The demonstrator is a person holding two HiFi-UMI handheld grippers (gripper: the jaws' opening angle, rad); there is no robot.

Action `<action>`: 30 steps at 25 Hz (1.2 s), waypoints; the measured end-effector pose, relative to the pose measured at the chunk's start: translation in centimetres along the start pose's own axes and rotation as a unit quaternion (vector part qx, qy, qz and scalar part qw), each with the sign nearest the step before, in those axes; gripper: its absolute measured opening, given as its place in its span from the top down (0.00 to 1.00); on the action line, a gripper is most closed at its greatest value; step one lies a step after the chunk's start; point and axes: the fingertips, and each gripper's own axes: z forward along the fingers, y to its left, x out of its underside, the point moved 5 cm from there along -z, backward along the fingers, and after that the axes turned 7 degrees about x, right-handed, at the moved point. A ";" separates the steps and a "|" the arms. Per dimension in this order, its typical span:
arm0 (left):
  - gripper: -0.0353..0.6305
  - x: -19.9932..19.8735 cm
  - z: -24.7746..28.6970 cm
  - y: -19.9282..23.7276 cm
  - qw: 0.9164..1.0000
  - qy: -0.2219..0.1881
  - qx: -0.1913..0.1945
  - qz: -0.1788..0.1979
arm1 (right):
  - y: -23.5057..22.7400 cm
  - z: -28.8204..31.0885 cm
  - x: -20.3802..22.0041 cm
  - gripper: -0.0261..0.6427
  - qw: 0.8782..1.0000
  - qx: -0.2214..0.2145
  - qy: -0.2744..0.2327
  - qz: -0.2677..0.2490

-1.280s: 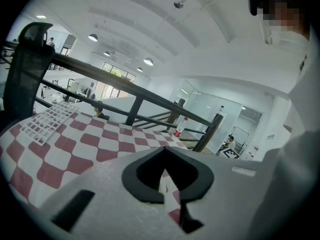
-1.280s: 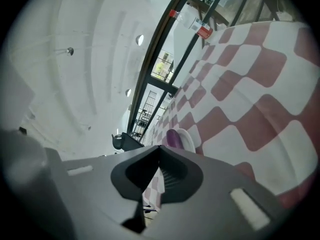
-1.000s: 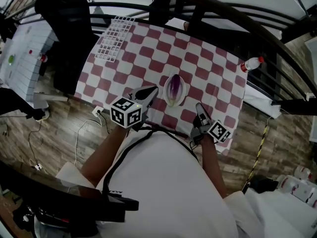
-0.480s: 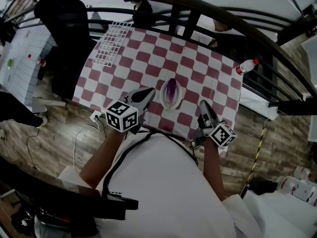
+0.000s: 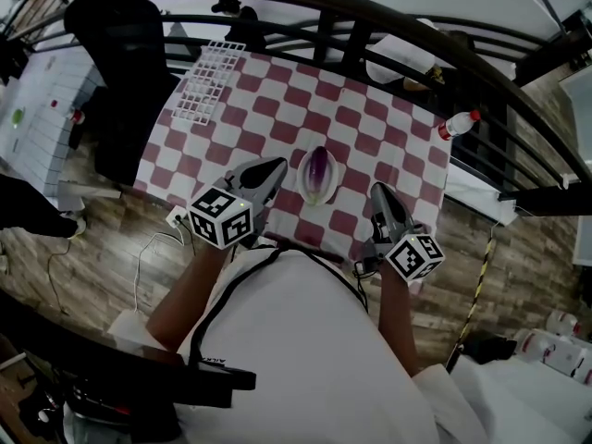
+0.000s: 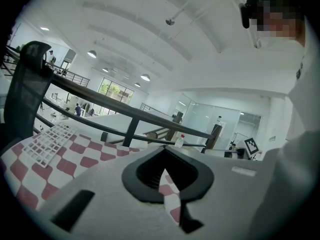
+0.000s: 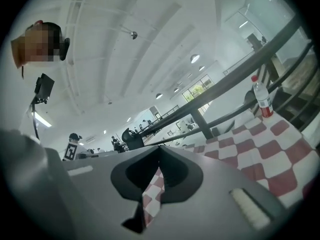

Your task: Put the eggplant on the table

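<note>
A purple eggplant lies in a pale shallow dish near the front edge of the red-and-white checked table. My left gripper hovers just left of the dish, jaws shut and empty, pointing across the table. My right gripper hangs to the right of the dish, also shut with nothing in it. In the left gripper view the left gripper shows only a thin slit of tablecloth between its jaws. The right gripper looks the same in the right gripper view. Neither gripper view shows the eggplant.
A white wire rack lies at the table's far left corner. A clear bottle with a red cap stands beyond the right edge. Black railing bars run behind the table, and a black chair stands at the left.
Both grippers have risen from the table's front edge. The right one has rolled, so its marker cube now faces up more. The eggplant and dish have not moved.
</note>
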 end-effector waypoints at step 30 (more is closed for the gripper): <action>0.94 -0.4 -1.1 -0.3 1.000 -0.007 -0.002 0.007 | 3.9 0.7 -0.6 0.95 0.996 -0.034 0.013 -0.084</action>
